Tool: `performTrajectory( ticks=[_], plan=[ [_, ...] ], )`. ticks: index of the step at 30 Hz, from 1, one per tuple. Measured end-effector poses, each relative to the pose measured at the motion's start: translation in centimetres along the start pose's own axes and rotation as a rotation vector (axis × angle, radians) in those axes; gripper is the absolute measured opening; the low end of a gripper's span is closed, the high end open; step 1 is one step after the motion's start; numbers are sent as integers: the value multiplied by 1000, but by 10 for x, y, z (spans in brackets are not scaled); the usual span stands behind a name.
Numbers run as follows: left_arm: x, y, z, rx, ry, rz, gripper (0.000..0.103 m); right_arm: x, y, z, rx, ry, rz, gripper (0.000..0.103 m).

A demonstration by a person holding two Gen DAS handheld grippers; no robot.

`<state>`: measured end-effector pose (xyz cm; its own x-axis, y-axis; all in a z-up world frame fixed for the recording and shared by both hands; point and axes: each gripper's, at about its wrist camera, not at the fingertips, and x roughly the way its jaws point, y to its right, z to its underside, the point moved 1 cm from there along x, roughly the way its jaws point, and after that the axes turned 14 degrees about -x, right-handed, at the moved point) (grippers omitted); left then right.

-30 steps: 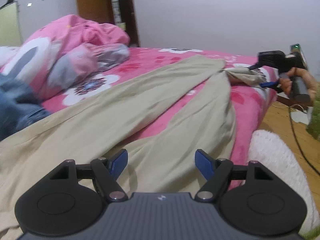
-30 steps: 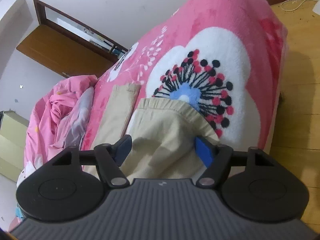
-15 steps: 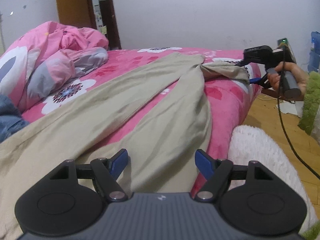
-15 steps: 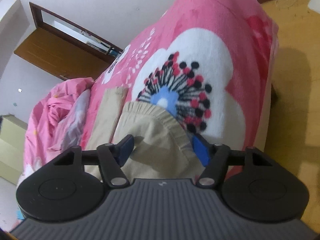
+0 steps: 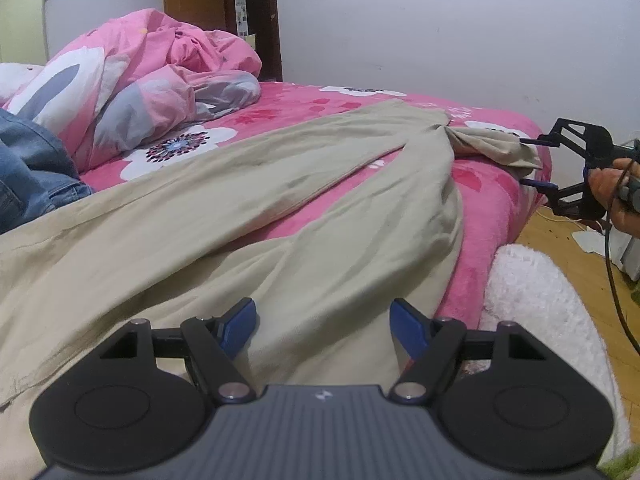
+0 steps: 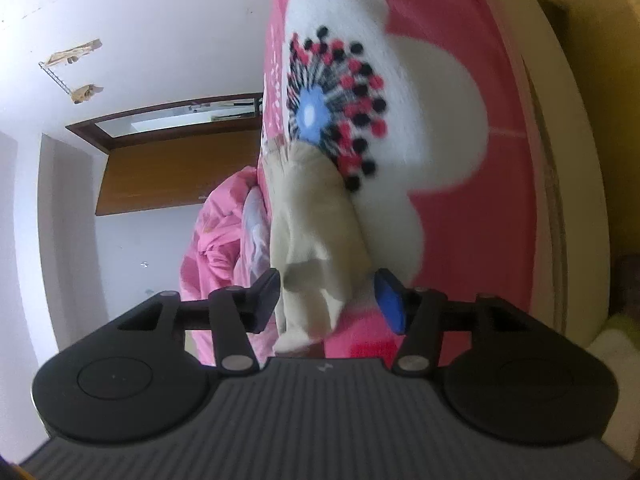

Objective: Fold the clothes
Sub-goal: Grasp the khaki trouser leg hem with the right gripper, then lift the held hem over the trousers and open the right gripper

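Observation:
Beige trousers [image 5: 248, 200] lie spread over the pink floral bed [image 5: 480, 184], their two legs running toward me and joining at the far waist end. My left gripper [image 5: 324, 320] hovers open just above the nearer leg, with nothing between its blue fingertips. At the far right bed edge a hand holds my right gripper [image 5: 534, 163], its fingers standing apart on either side of the bunched waist end. In the right wrist view the right gripper [image 6: 328, 296] is rolled sideways, and the gathered beige waist end [image 6: 316, 240] lies between its open fingers.
A heaped pink duvet [image 5: 152, 92] and blue jeans [image 5: 32, 172] occupy the left of the bed. A white fluffy rug [image 5: 536, 292] lies beside the bed on the wooden floor [image 5: 592, 276]. A black cable [image 5: 616, 288] hangs at the right. A brown door [image 6: 176, 176] stands behind.
The right gripper has rolled sideways, and the waist end now sits bunched between its fingers instead of flat. The left gripper's view has swung a little; its fingers stay apart.

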<state>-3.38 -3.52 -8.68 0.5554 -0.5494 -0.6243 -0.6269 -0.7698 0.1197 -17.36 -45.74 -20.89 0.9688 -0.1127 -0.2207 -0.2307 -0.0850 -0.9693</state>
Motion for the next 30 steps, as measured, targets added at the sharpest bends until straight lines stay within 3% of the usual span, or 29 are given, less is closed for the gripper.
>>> performTrajectory(
  ticks=[4, 6, 8, 9, 10, 12, 19, 26, 30],
  plan=[
    [-4, 0, 4, 20, 7, -18, 75, 13, -16, 6, -48, -37, -41, 53],
    [-8, -1, 7, 23, 15, -22, 75, 23, -31, 4, -115, -43, -1, 51],
    [-13, -1, 9, 17, 20, -17, 75, 31, -48, -3, -234, -10, 89, 39],
    [-15, -2, 10, 14, 22, -15, 75, 35, -57, -7, -302, 14, 139, 19],
    [-17, -2, 11, 14, 24, -16, 75, 38, -69, -9, -378, 34, 194, 9],
    [-22, -3, 13, 13, 27, -16, 76, 36, -93, -10, -492, 86, 214, 6],
    [-36, -8, 19, 2, 45, -17, 76, -37, -188, 0, -729, 286, 47, 5],
    [-52, -21, 14, -55, 102, 0, 76, -64, -222, 20, -877, 416, 126, 5],
    [-46, -31, 8, -98, 94, -14, 77, -80, -241, 31, -961, 490, 173, 5]
  ],
)
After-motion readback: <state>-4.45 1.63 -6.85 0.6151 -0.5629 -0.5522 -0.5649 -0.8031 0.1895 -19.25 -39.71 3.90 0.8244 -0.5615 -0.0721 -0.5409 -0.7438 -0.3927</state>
